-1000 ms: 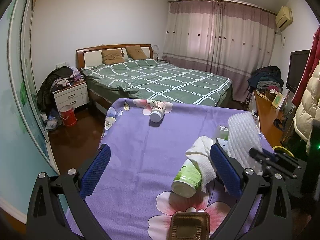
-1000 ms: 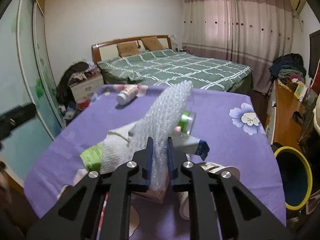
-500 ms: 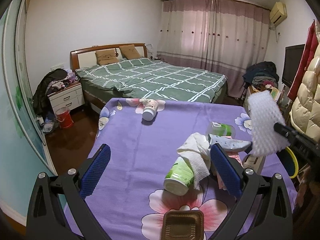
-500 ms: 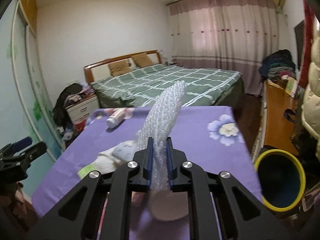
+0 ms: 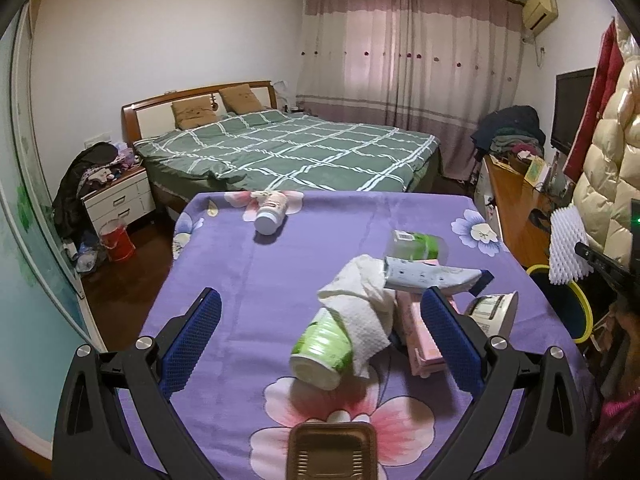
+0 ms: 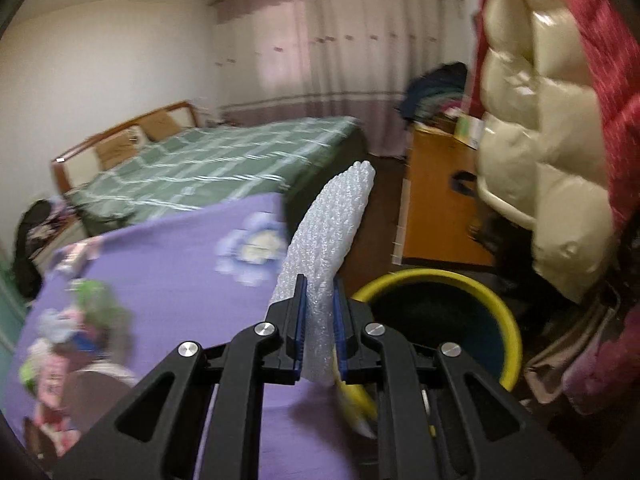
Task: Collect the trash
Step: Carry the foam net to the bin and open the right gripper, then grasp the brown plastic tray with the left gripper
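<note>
My right gripper is shut on a strip of white bubble wrap, held beyond the table's right edge, above and just left of the yellow-rimmed trash bin. The wrap and bin also show in the left wrist view. My left gripper is open and empty above the purple flowered table. Between its fingers lie a green paper cup under a white tissue, a pink box, a white tube, a clear green cup and a white cup. A white bottle lies farther back.
A brown plastic tray sits at the table's near edge. A green bed stands behind the table. A wooden desk and hanging puffer coats crowd the right side by the bin. A nightstand and red bucket stand left.
My right gripper has carried the bubble wrap off the table to the right, over towards the yellow bin. My left gripper has stayed open and nearly still above the trash pile.
</note>
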The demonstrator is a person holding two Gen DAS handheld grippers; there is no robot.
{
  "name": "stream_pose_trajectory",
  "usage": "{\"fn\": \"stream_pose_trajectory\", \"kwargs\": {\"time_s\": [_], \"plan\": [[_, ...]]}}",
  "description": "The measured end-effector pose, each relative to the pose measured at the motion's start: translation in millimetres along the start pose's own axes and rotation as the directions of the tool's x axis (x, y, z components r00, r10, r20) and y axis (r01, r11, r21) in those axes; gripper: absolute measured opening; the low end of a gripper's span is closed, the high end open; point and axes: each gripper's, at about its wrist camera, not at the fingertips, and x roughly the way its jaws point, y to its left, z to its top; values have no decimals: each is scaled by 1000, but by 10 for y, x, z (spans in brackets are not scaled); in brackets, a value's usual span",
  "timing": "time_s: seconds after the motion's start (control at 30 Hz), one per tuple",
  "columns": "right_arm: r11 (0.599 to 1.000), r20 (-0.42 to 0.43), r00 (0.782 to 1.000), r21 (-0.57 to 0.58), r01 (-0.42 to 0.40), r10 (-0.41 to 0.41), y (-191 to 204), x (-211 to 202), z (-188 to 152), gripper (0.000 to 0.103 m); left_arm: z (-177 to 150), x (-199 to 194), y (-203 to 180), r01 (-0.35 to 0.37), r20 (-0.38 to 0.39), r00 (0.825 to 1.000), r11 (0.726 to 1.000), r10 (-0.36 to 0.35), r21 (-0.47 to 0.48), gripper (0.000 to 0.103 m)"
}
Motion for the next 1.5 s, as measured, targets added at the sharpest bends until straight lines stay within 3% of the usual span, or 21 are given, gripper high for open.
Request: {"fn": "stream_pose_trajectory", "kwargs": {"time_s": [0.33, 0.37, 0.43, 0.57, 0.97, 1.23, 1.5], "plan": [[990, -92, 989, 67, 120, -114, -625, 530, -134, 15, 19, 59, -256, 20, -16, 1000, 999, -20, 44, 98], [990, -94, 989, 70, 124, -117, -629, 560, -134, 17, 15, 64, -268, 22, -17, 1000, 999, -21, 46, 98], [987, -89, 987, 81, 139, -132, -662, 580, -138, 36, 12, 68, -306, 26, -20, 999, 998, -25, 53, 98], [985, -80, 987, 86, 149, -143, -678, 543, -132, 43, 12, 76, -350, 32, -22, 999, 998, -30, 61, 98], [990, -44, 993, 82, 113, -109, -543, 263, -156, 52, -112, 68, -269, 25, -51, 998, 998, -22, 61, 98], [996, -23, 999, 70, 50, -49, -389, 61, -227, 57, -498, 140, -112, 4, -152, 988, 998, 5, 56, 98], [998, -26, 999, 55, 26, -25, -275, 31, -249, 58, -906, 333, -19, -26, -268, 962, 997, 43, 66, 98]]}}
